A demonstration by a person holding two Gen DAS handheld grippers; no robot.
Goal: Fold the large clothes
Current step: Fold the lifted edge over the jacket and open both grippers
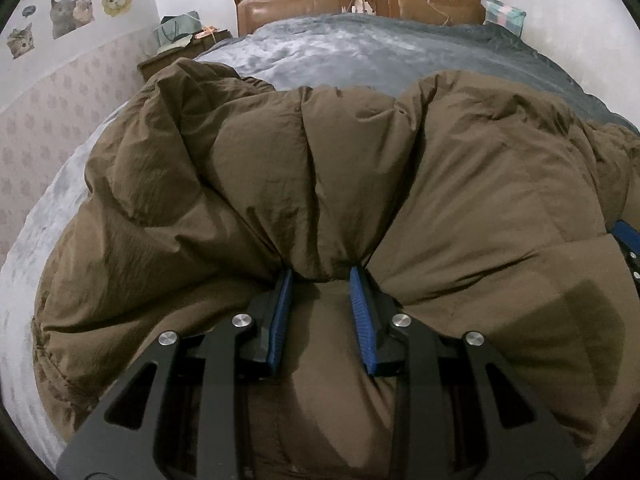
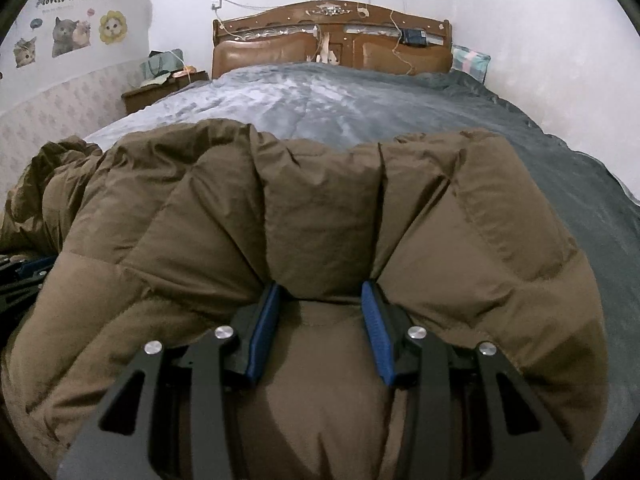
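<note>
A large brown puffer jacket [image 1: 280,168] lies bunched on the grey bed and fills both views [image 2: 320,216]. My left gripper [image 1: 322,274] is shut on a thick fold of the jacket, its blue pads pressed into the padding on both sides. My right gripper [image 2: 320,288] is shut on another thick fold of the same jacket. The right gripper's blue pad shows at the right edge of the left wrist view [image 1: 628,236]. The left gripper shows at the left edge of the right wrist view [image 2: 24,272]. The fingertips are buried in the fabric.
The grey bedspread [image 2: 360,100] stretches back to a brown wooden headboard [image 2: 332,40]. A bedside table [image 2: 160,88] with bags stands at the left by the wall with cat stickers [image 2: 68,36]. A pastel pillow [image 2: 470,60] lies at the back right.
</note>
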